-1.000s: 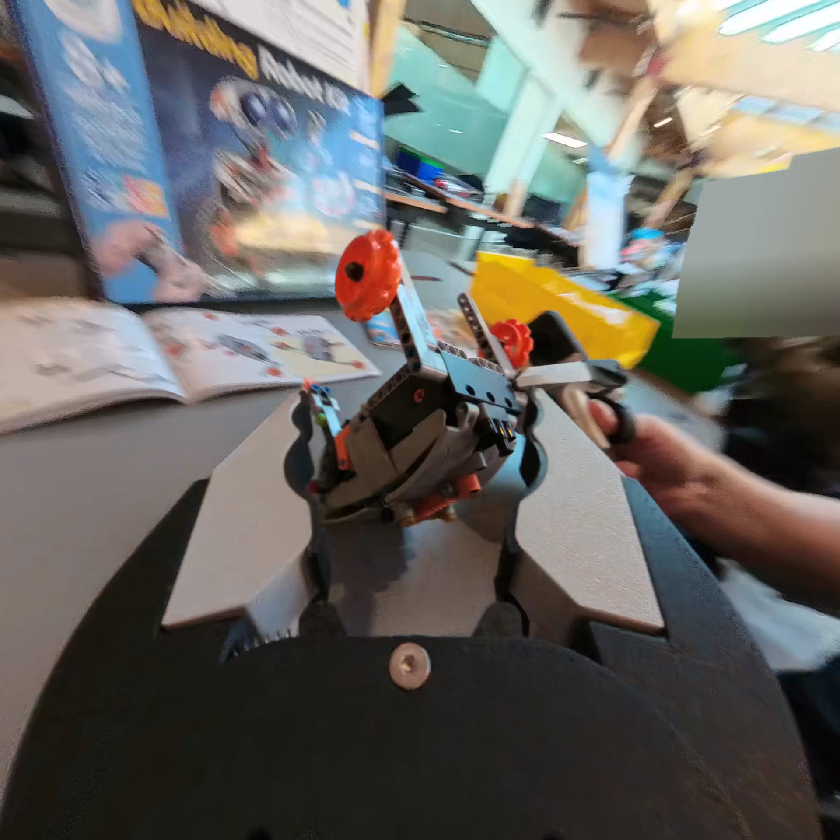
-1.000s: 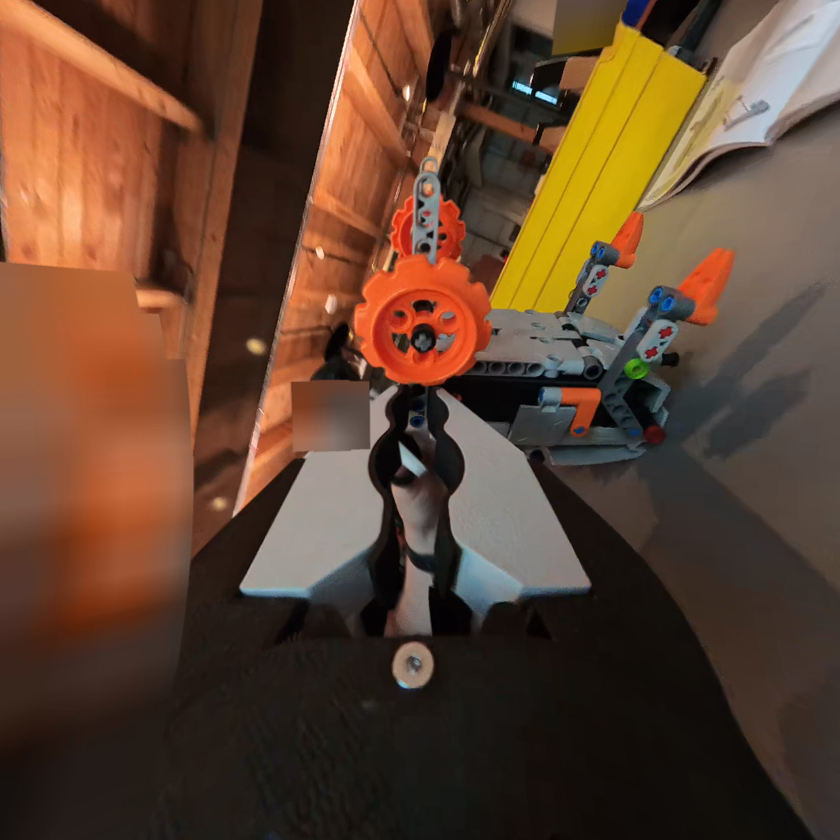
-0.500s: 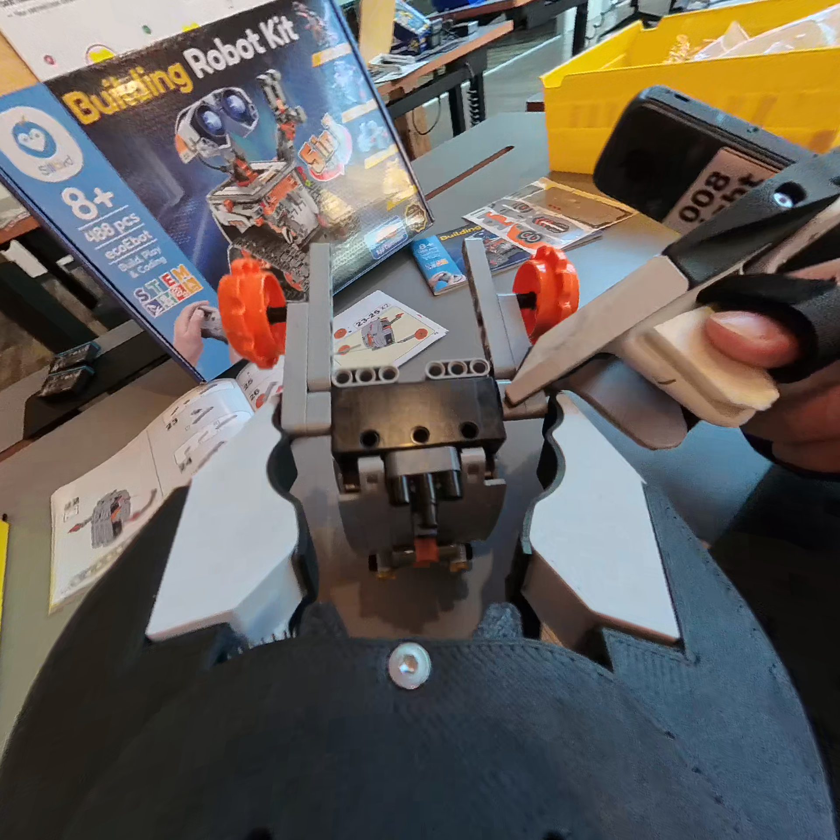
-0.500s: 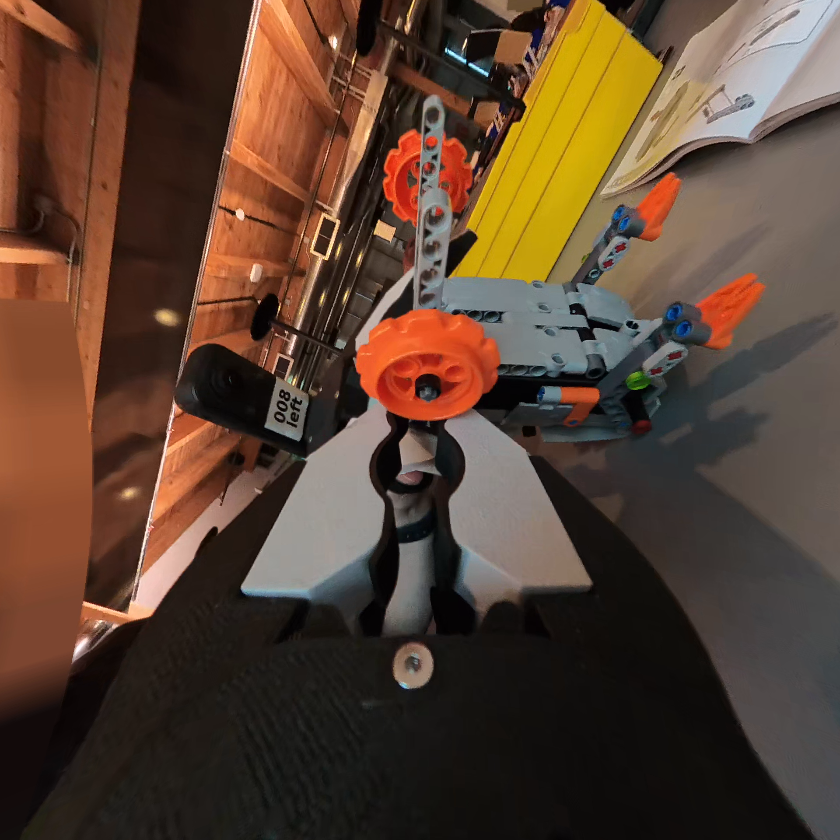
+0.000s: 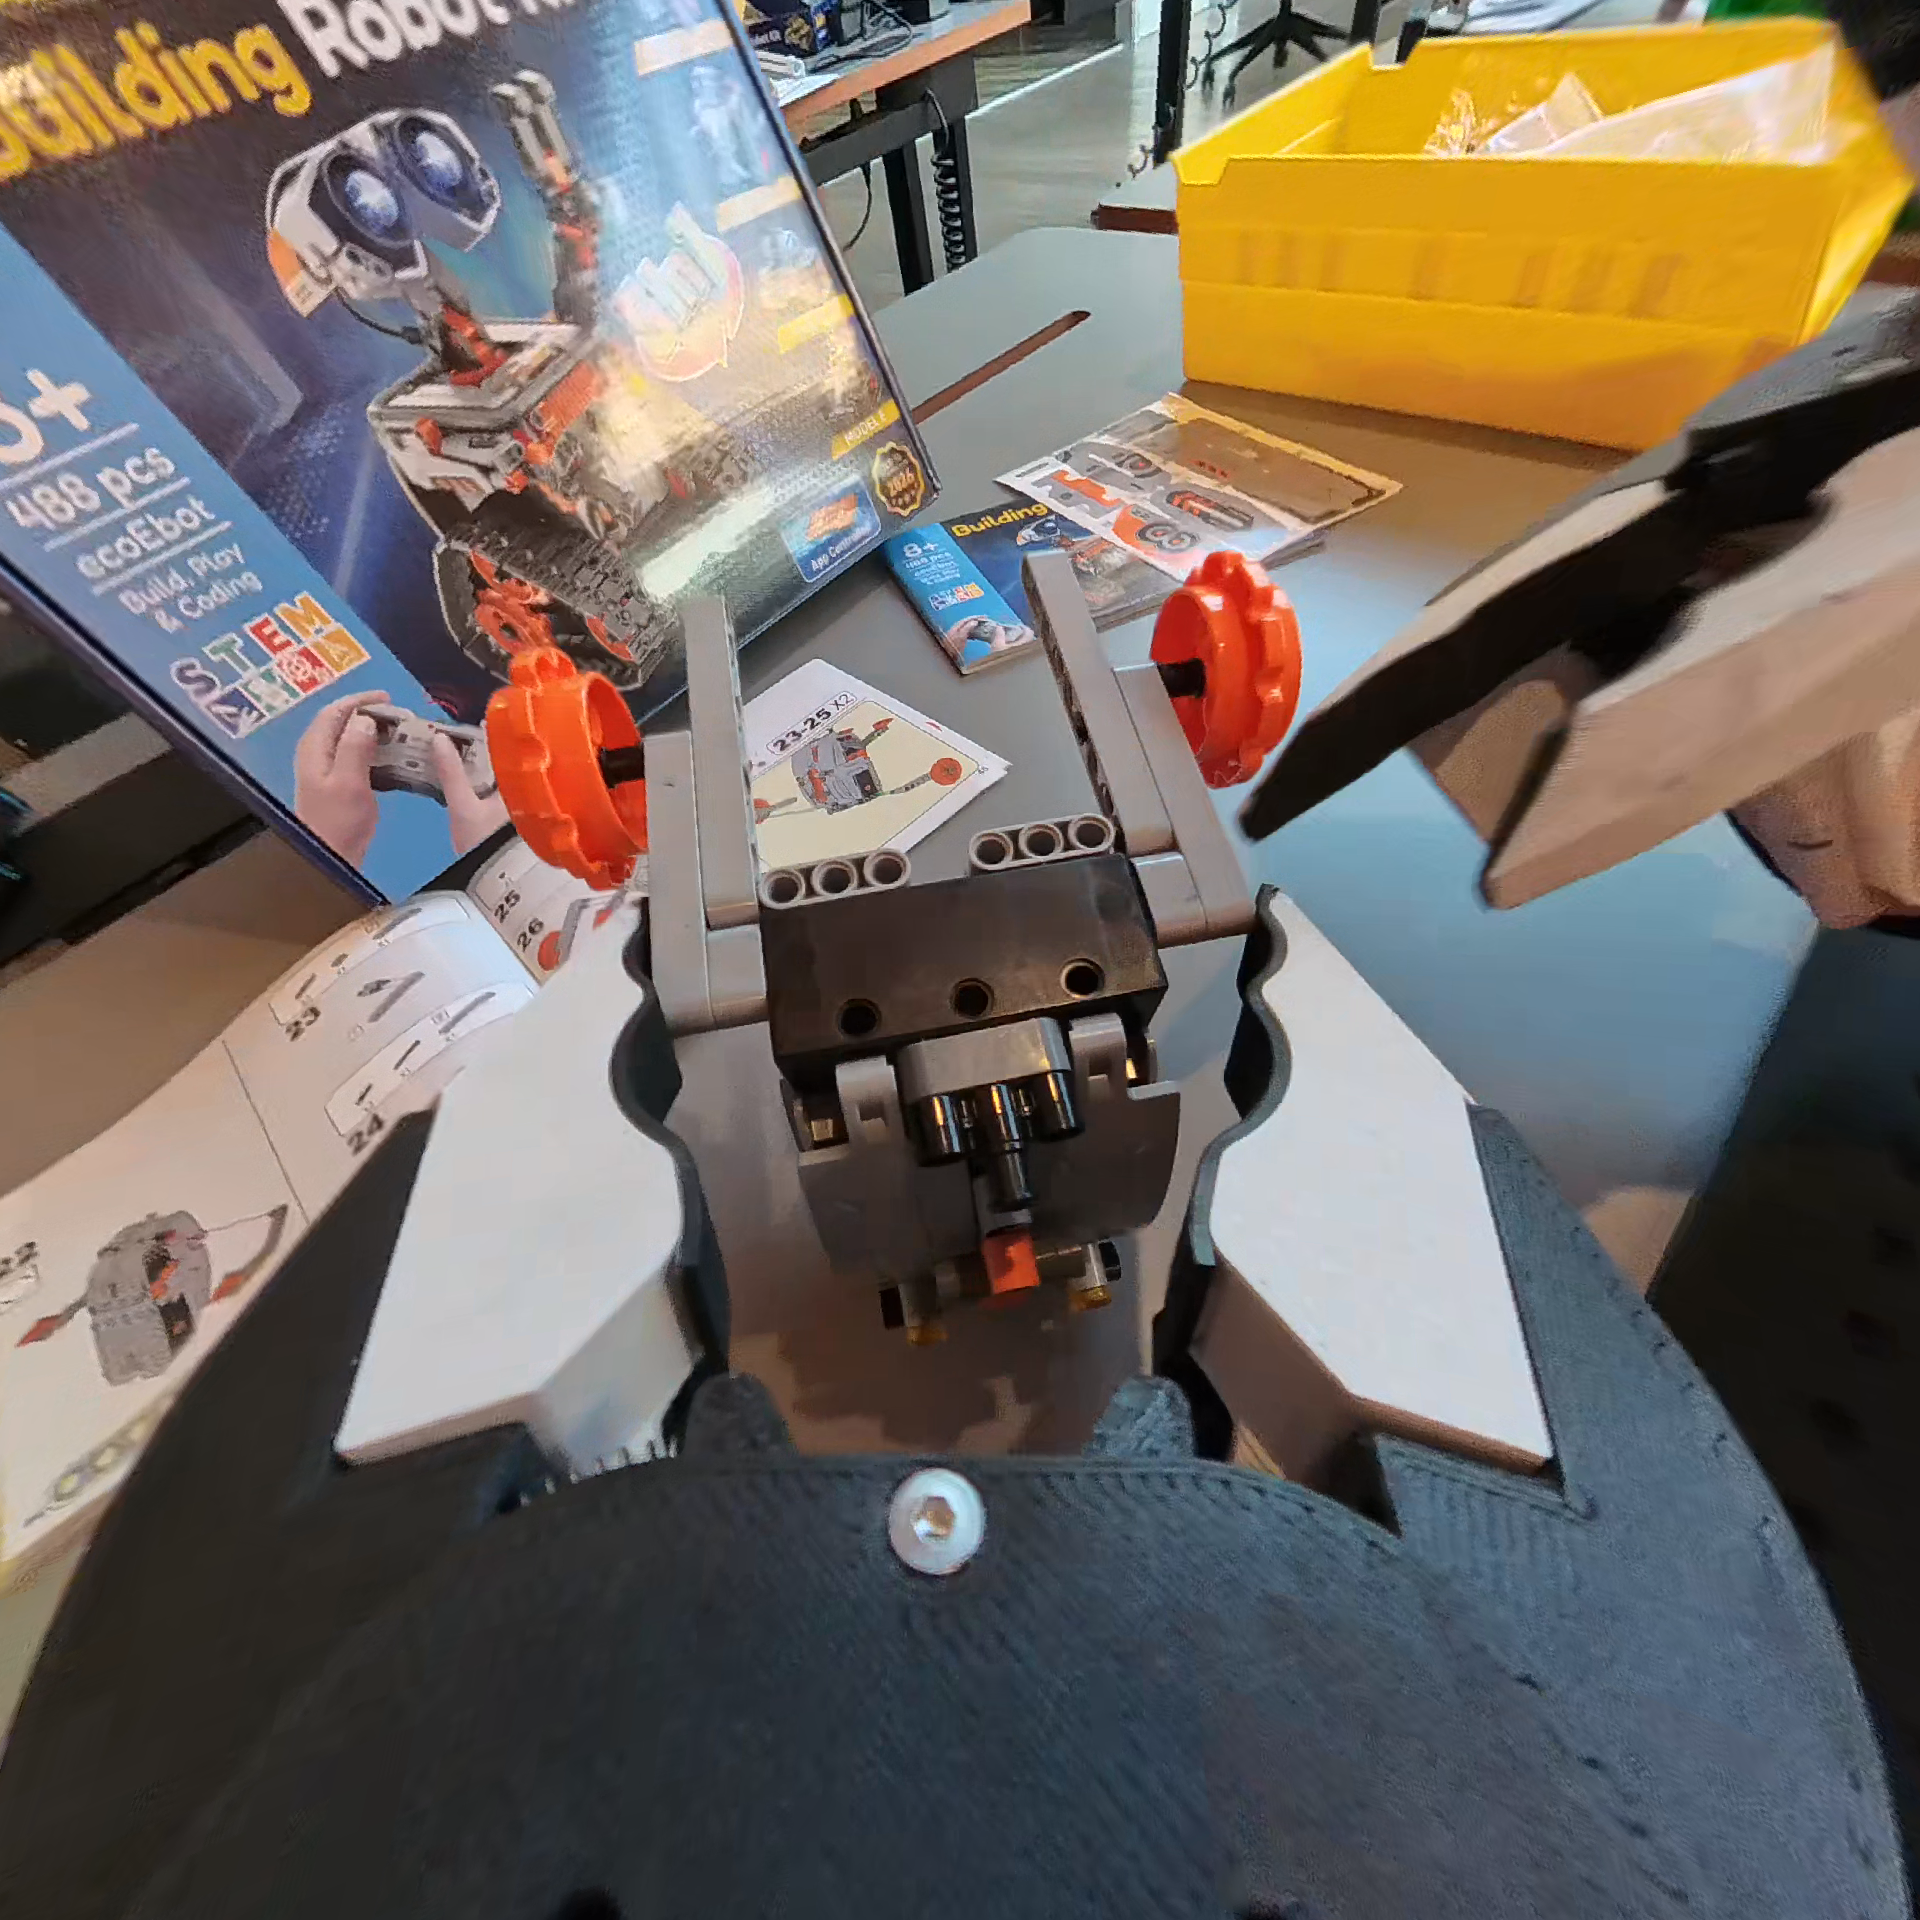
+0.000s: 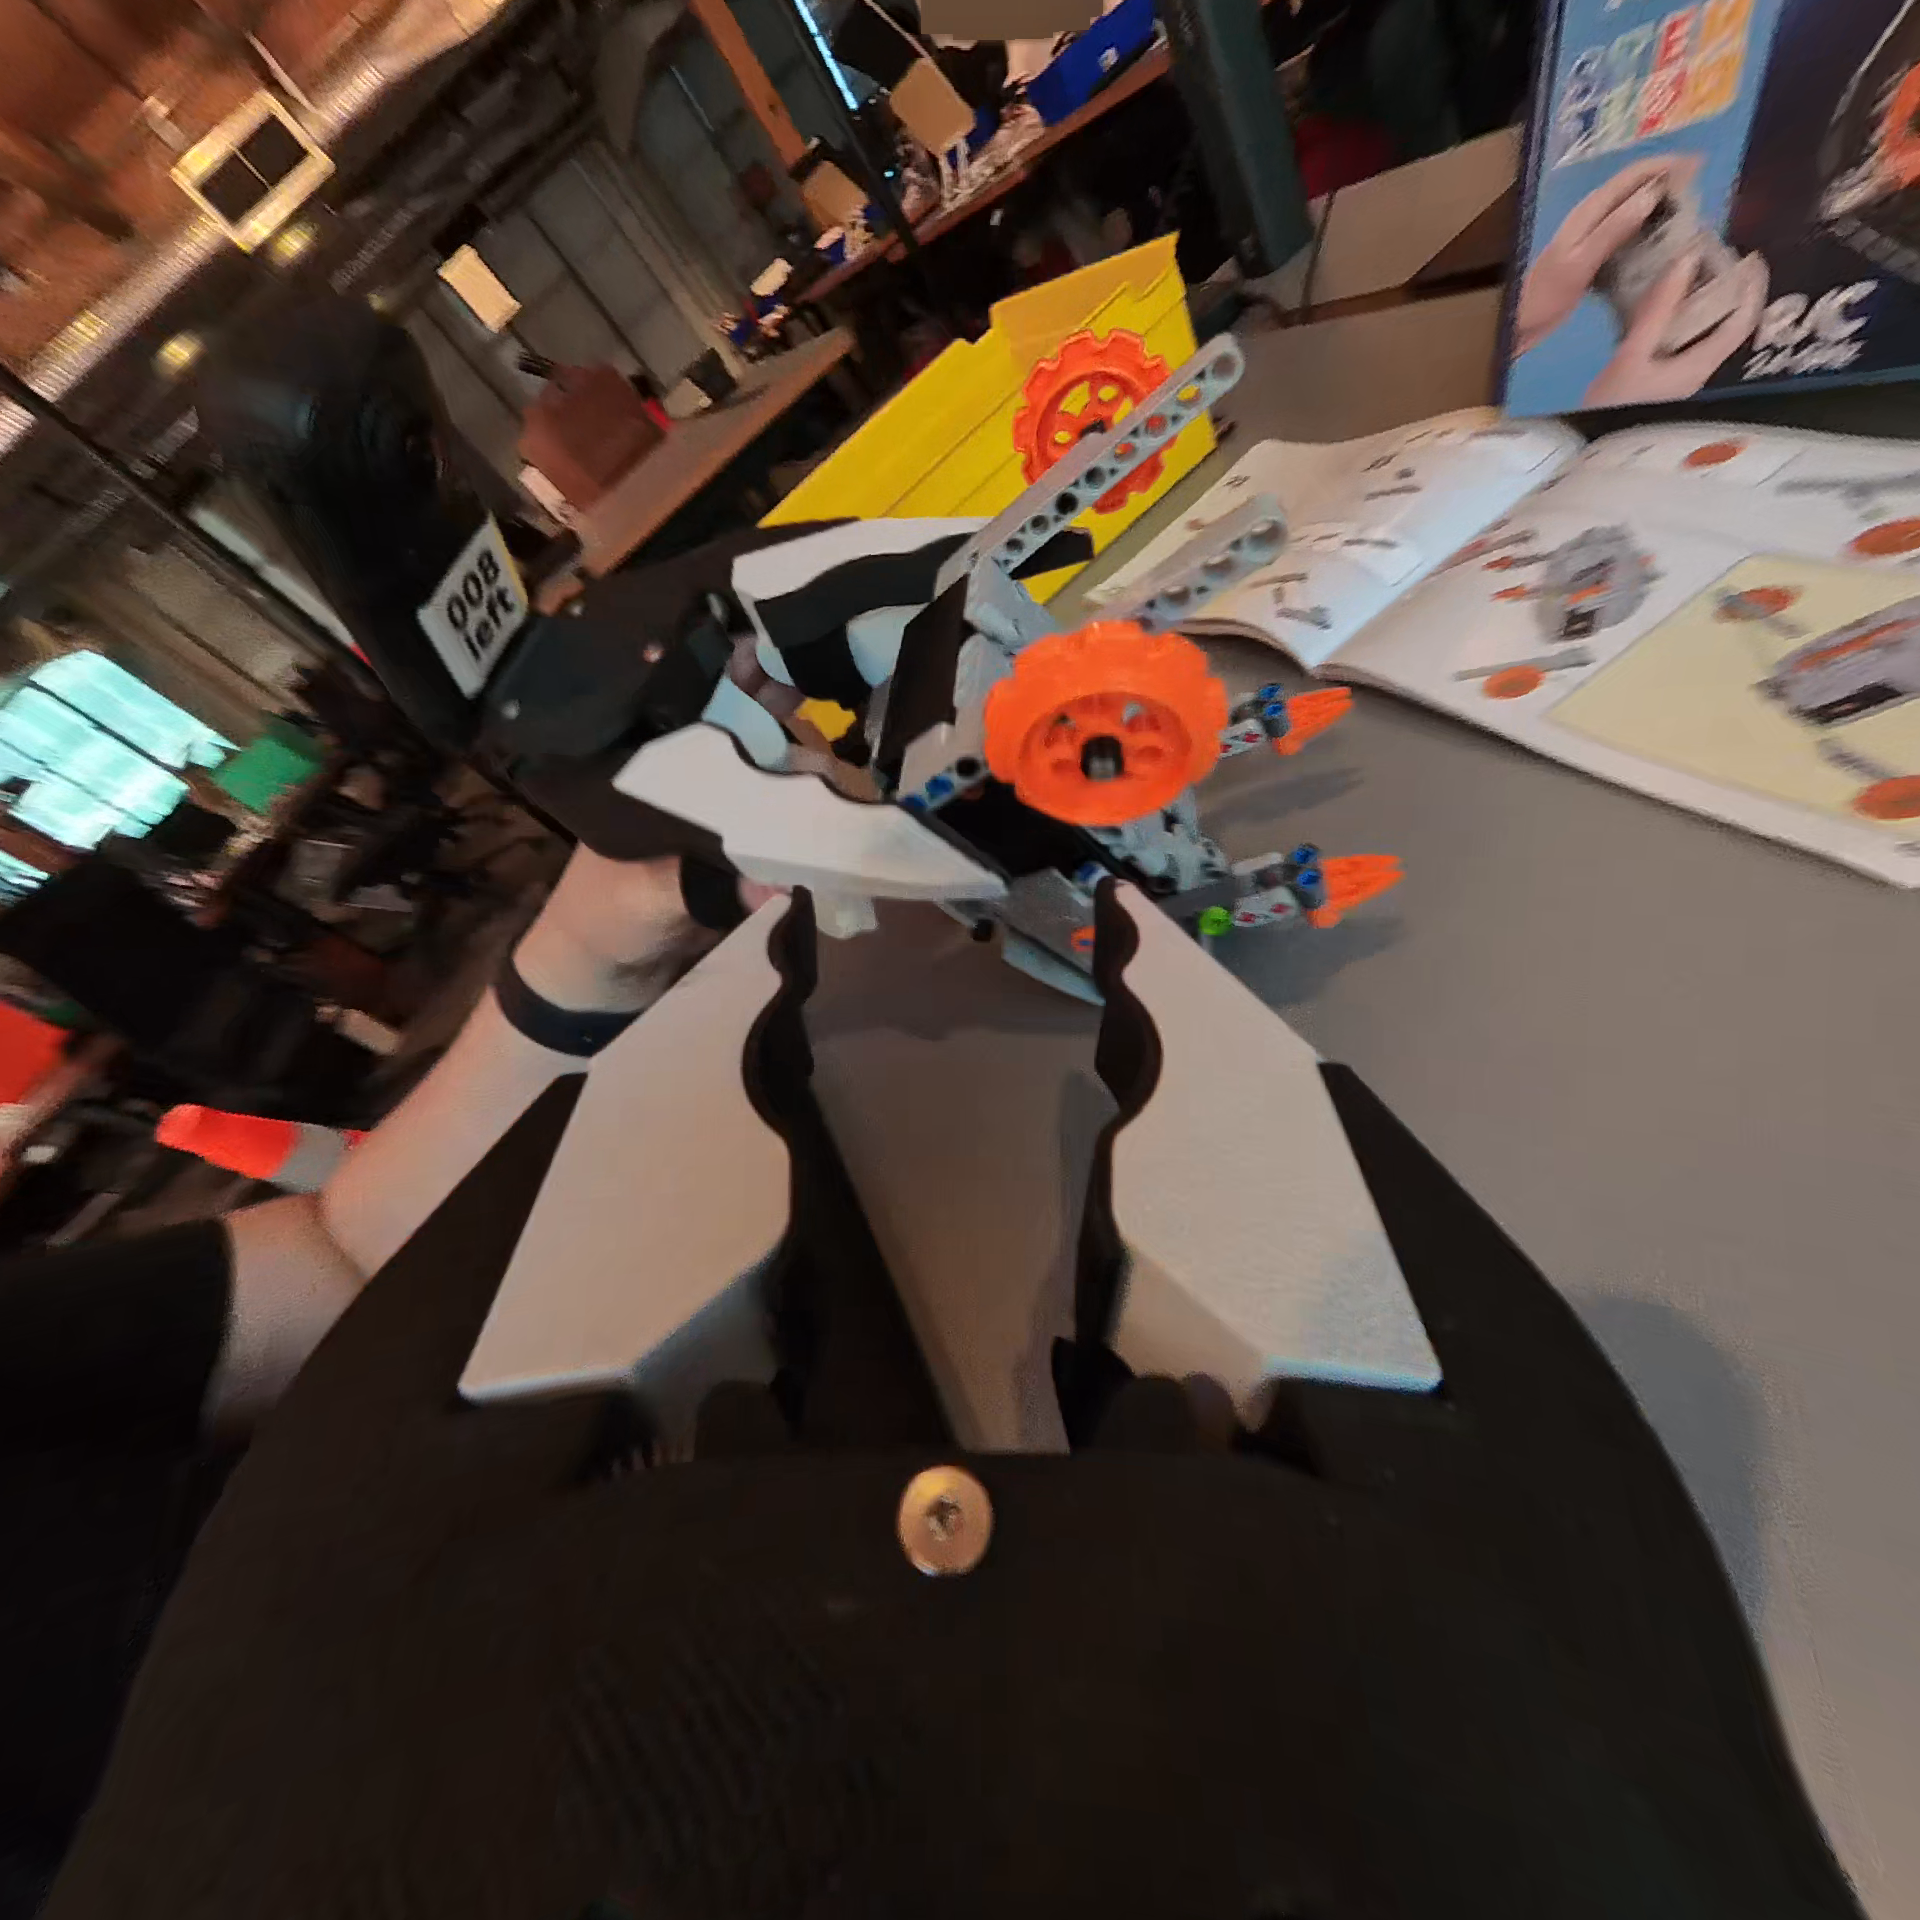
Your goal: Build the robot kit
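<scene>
A grey and black brick-built model (image 5: 956, 966) with two orange gear wheels, the left wheel (image 5: 566, 764) and the right wheel (image 5: 1226, 665), sits between my left gripper's fingers. My left gripper (image 5: 951, 935) is shut on the model's body and holds it just above the grey table (image 5: 1455, 1018). My right gripper (image 6: 945, 925) is open and empty, a short way back from the near orange wheel (image 6: 1101, 722). In the left wrist view the right gripper (image 5: 1558, 665) hangs to the right of the right wheel, apart from it. The model's orange claws (image 6: 1351, 878) point at the table.
A blue kit box (image 5: 416, 364) stands at the back left. An open instruction booklet (image 5: 260, 1091) lies at the left. A small card (image 5: 862, 758) and leaflets (image 5: 1195, 488) lie behind the model. A yellow bin (image 5: 1507, 239) stands at the back right.
My right gripper was nearly shut at the orange wheel; it has opened and drawn back. My left gripper has turned the model to face the box and still holds it.
</scene>
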